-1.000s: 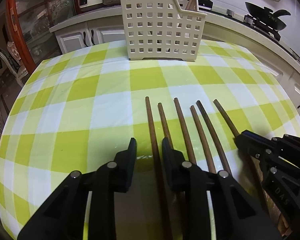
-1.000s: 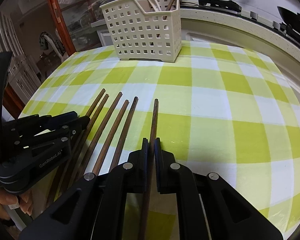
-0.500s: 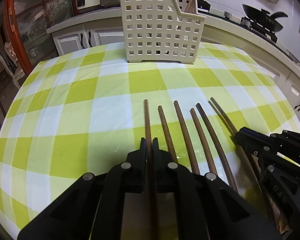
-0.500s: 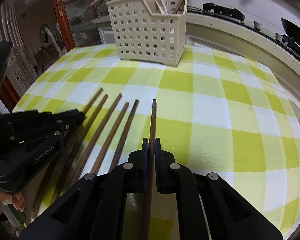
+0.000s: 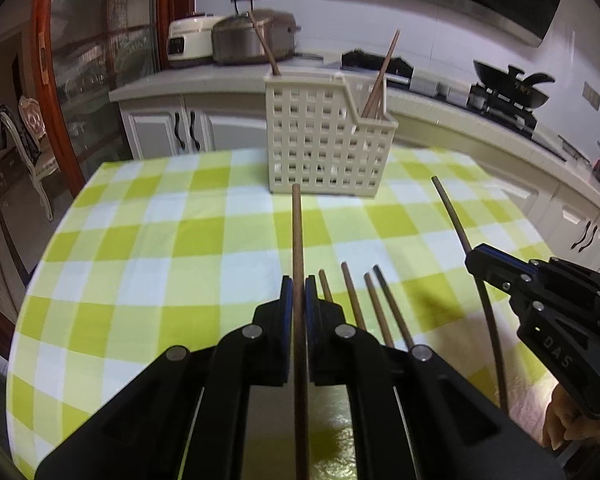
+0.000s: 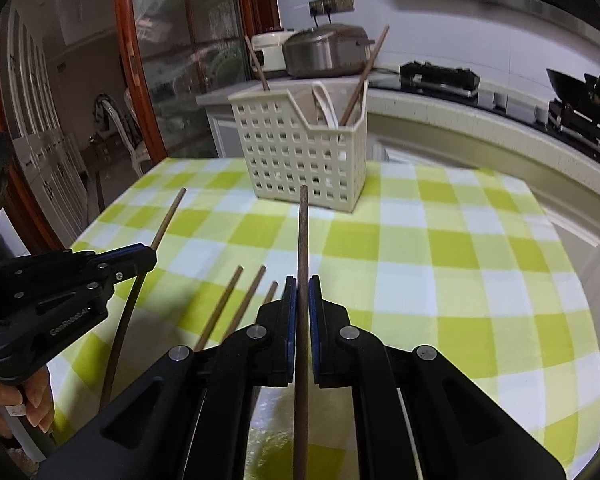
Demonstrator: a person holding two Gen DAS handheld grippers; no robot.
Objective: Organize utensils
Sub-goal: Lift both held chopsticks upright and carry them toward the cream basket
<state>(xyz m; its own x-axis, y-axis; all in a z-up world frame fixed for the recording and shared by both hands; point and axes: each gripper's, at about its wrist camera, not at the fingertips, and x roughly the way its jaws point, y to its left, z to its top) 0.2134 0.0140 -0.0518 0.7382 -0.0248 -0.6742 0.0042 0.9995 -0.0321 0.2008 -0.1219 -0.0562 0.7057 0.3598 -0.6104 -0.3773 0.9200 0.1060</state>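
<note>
My left gripper [image 5: 296, 282] is shut on a brown chopstick [image 5: 297, 236] and holds it off the table, tip toward the cream slotted basket [image 5: 320, 148]. My right gripper [image 6: 302, 282] is shut on another brown chopstick [image 6: 303, 236], also raised and aimed at the basket [image 6: 300, 160]. Each gripper shows in the other's view: the right gripper [image 5: 474, 260] with its stick [image 5: 452, 212] at the right, the left gripper [image 6: 150, 254] with its stick [image 6: 168, 220] at the left. Several chopsticks [image 5: 352, 296] still lie on the checked cloth. Chopsticks and a white spoon stand in the basket.
The round table wears a green and white checked cloth [image 5: 140, 248]. Behind it runs a counter with rice cookers [image 5: 256, 36] and a stove with a wok [image 5: 512, 84]. A person's fingers [image 6: 32, 400] grip the left handle. A chair [image 5: 32, 136] stands at far left.
The left gripper closed on the leftmost chopstick. Both grippers then rose, lifting their chopsticks off the cloth; the views tilted up toward the basket and counter.
</note>
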